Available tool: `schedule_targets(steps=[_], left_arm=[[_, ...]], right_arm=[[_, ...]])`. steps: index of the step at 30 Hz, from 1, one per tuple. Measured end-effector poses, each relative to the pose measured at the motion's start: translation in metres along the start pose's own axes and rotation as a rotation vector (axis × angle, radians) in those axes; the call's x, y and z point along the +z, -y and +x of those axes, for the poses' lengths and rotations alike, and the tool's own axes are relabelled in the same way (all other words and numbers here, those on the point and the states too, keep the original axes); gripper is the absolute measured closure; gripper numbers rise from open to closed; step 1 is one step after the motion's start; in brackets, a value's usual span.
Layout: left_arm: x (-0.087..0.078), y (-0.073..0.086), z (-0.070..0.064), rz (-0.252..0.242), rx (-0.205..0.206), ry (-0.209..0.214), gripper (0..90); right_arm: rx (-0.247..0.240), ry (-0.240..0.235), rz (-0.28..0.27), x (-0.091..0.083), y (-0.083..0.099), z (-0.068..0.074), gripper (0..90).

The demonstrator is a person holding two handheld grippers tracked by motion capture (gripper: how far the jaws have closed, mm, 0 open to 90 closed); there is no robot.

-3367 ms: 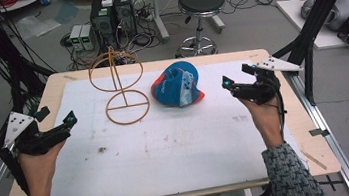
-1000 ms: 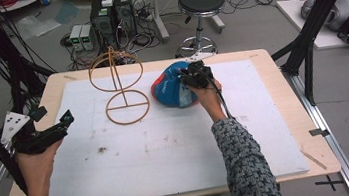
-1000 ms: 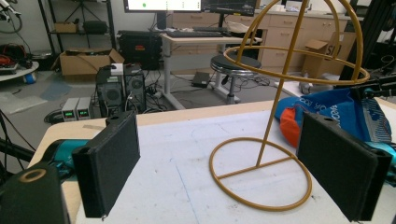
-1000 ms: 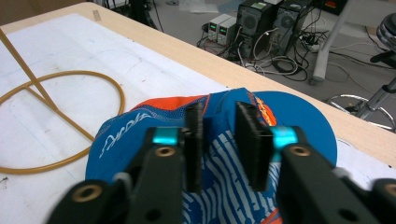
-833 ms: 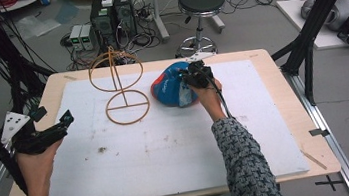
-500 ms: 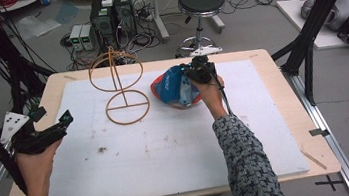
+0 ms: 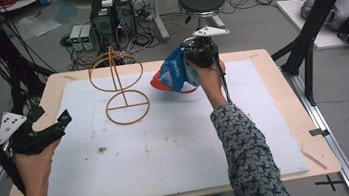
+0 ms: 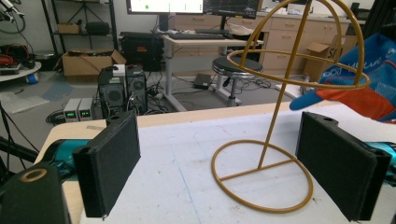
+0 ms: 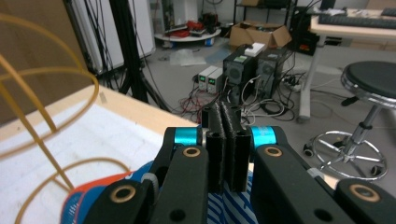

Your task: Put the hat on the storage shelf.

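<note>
A blue cap (image 7: 173,73) with a red-edged brim hangs above the white mat, lifted off it. My right gripper (image 7: 192,55) is shut on the cap's top edge; in the right gripper view its jaws press together with blue-and-white fabric (image 9: 233,205) below them. A gold wire hat stand (image 7: 120,84) rises left of the cap, ring base on the mat and wire dome on top. The cap's brim (image 8: 359,93) reaches close to the stand's dome (image 8: 299,56) in the left gripper view. My left gripper (image 7: 59,123) is open at the table's left side, facing the stand.
A white mat (image 7: 178,143) covers most of the wooden table (image 7: 281,80). Black frame posts (image 7: 314,25) stand at both sides of the table. Beyond the far edge are a stool (image 7: 201,1) and computer towers (image 7: 112,15) on the floor.
My right gripper reached the cap on the mat, shut on it and has lifted it up and slightly back. My left gripper has stayed in place.
</note>
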State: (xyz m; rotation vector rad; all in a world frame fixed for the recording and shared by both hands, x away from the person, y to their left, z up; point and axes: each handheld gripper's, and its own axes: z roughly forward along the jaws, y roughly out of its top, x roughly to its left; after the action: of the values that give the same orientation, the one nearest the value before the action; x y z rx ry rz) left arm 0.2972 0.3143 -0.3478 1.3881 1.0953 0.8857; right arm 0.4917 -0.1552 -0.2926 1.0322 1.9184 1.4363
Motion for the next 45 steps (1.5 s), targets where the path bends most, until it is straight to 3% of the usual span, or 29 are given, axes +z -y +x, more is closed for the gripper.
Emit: schedule_targets(steps=[7,12,28,37,44,45], left_arm=[[-0.002,-0.002,0.001,-0.009,-0.003,-0.001,14.1],[-0.003,-0.002,0.002,-0.013,-0.007,-0.001,14.1],[-0.005,-0.003,0.004,-0.021,-0.015,-0.007,14.1],[-0.006,-0.003,0.006,-0.027,-0.021,0.000,14.1],[-0.007,-0.004,0.006,-0.031,-0.022,-0.002,14.1],[-0.008,-0.004,0.007,-0.032,-0.023,-0.003,14.1]], right_arm=[[0.041,0.051,-0.071,-0.009,-0.034,0.001,88.7],[0.084,0.043,-0.128,-0.016,-0.051,0.000,88.7],[0.077,0.029,-0.219,-0.026,-0.099,0.014,88.7],[0.041,-0.026,-0.241,-0.023,-0.126,0.038,88.6],[0.042,-0.104,-0.263,-0.019,-0.142,0.065,88.6],[0.051,-0.140,-0.271,-0.017,-0.145,0.072,88.6]])
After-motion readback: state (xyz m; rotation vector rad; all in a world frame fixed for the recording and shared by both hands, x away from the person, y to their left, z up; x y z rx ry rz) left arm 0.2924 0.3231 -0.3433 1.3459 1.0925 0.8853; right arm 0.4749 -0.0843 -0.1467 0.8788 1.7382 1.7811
